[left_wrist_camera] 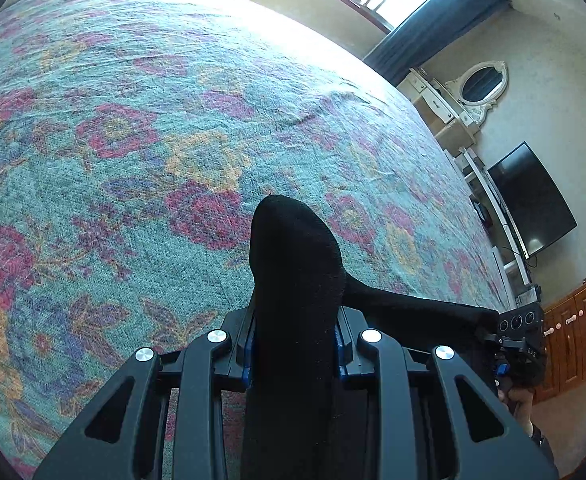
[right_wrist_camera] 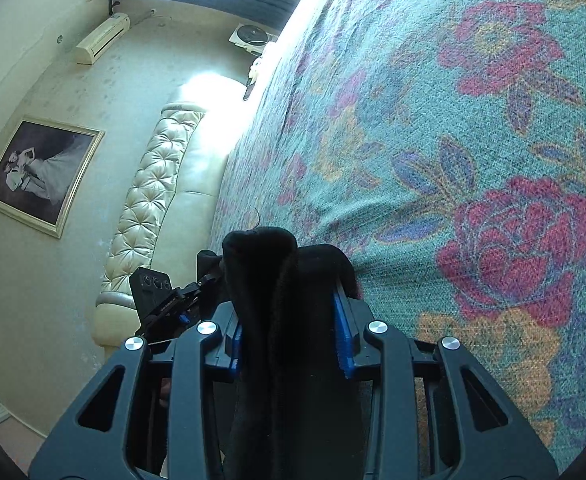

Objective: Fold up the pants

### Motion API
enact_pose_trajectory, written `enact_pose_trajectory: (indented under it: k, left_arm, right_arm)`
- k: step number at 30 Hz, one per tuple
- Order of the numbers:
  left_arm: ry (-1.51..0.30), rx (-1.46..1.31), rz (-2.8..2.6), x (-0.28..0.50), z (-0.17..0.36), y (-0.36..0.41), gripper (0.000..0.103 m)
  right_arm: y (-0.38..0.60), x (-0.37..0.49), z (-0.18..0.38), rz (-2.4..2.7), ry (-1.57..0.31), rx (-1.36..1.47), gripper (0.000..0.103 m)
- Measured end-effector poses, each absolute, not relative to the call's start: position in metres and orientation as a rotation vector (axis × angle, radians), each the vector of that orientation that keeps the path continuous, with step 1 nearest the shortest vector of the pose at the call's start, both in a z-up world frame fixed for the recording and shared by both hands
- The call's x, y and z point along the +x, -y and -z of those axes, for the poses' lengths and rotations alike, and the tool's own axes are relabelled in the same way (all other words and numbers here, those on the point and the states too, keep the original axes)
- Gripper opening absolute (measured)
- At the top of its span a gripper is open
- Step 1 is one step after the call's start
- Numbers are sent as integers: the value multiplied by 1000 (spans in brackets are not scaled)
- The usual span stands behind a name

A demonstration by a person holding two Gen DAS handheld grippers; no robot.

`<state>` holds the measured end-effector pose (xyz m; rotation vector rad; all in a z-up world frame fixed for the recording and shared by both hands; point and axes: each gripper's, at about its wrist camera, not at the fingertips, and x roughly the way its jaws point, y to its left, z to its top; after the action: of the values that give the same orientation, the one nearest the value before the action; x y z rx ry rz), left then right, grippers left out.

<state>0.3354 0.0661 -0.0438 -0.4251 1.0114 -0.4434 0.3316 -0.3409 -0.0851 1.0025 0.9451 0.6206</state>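
We've got black pants (left_wrist_camera: 293, 280) pinched in both grippers. Left gripper (left_wrist_camera: 295, 344): fingers clamped on a bunched fold of the fabric, which sticks up past the tips, w/ a strip of it running off to the right gripper (left_wrist_camera: 521, 340) near the bed's right edge. Right gripper (right_wrist_camera: 289, 332), in its own view: blue pads (right_wrist_camera: 343, 336) pressed on a thick wad of the same fabric. Pants are held above the floral bedspread (left_wrist_camera: 133, 140), not lying flat. Tufted headboard (right_wrist_camera: 149, 188) sits past the bed's far edge.
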Motion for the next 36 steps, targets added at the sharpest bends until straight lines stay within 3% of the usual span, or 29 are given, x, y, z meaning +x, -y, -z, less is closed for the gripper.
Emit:
enact_pose_trajectory:
  k: [7,11,16,20,27,36]
  left_arm:
    - [-1033,-440,447,341,62,-66,33]
    - [-1054,-470,446,345,74,-72,47]
    - [-1058,-504,481,346,77,-76,53]
    - [-1032,-516,484,338,69,-82,66]
    - [-1008,-743,451,281,68,-126,75]
    - [-987,-772,434,171,73,-143,77]
  right_arm:
    - [349,336,105,-630,-947,1068,32]
    - [350,336,108,-634,-942,1074,32]
    - [356,331,112,-630,-935,1077,32]
    - [361,321,110,-649,-922,1083,43]
    - [384,272,102,-632,-870,1158,68]
    - [378,184,100,-565,-880,1145,73]
